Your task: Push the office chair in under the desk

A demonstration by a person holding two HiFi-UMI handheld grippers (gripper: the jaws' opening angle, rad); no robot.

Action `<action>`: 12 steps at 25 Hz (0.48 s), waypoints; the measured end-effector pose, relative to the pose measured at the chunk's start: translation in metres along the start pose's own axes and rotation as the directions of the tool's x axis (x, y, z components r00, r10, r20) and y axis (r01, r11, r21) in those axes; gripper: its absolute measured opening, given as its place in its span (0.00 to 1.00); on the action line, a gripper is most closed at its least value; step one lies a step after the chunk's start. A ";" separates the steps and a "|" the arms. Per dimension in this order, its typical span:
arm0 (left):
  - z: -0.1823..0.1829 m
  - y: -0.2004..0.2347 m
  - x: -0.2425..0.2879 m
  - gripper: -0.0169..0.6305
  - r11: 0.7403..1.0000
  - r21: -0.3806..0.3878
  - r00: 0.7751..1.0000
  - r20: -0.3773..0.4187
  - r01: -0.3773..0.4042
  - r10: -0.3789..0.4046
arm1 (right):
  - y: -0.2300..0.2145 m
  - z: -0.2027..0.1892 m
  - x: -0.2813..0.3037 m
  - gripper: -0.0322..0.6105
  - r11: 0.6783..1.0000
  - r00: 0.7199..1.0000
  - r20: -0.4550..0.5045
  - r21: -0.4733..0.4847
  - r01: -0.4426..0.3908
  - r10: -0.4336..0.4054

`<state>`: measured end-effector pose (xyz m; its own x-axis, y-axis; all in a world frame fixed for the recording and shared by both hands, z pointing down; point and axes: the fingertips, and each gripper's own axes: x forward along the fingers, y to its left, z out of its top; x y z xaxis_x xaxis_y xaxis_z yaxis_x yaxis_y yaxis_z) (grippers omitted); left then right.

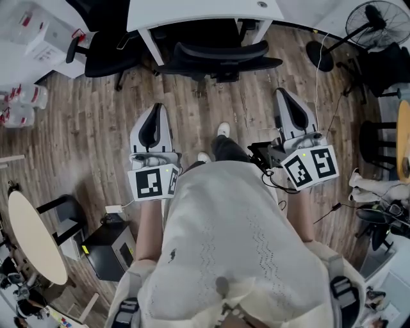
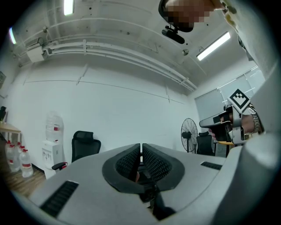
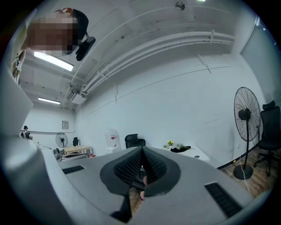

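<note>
A black office chair (image 1: 218, 59) stands at the white desk (image 1: 198, 13) at the top of the head view; its seat is under the desktop and its backrest shows at the desk's front edge. Both grippers hang in the air in front of the person's torso, about a step back from the chair, and touch nothing. My left gripper (image 1: 155, 109) is shut and empty; its jaws meet in the left gripper view (image 2: 141, 147). Also shut and empty is my right gripper (image 1: 282, 95), with its ribbed pads closed together in the right gripper view (image 3: 142, 151).
A second black chair (image 1: 106, 48) stands left of the desk. A standing fan (image 1: 375, 25) and more chairs (image 1: 378, 141) are at the right, with cables on the wooden floor. Water bottles (image 1: 19, 106), a round table (image 1: 32, 237) and a black box (image 1: 109, 250) sit left.
</note>
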<state>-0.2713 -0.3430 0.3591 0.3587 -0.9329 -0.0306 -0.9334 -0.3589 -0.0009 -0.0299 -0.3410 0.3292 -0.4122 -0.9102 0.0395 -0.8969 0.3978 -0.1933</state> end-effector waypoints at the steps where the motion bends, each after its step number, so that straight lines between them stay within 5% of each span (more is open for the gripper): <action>1: -0.001 0.001 0.000 0.08 1.000 0.000 1.000 -0.002 -0.001 0.001 | 0.000 -0.001 0.000 0.06 1.000 1.000 -0.002 -0.001 -0.001 0.001; 12: -0.007 0.001 0.005 0.08 1.000 -0.002 1.000 -0.025 -0.008 0.008 | -0.002 -0.003 0.006 0.06 1.000 1.000 -0.016 0.000 -0.006 0.006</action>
<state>-0.2707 -0.3483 0.3661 0.3516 -0.9361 -0.0059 -0.9362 -0.3516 0.0016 -0.0310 -0.3468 0.3327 -0.4198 -0.9060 0.0541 -0.8945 0.4029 -0.1938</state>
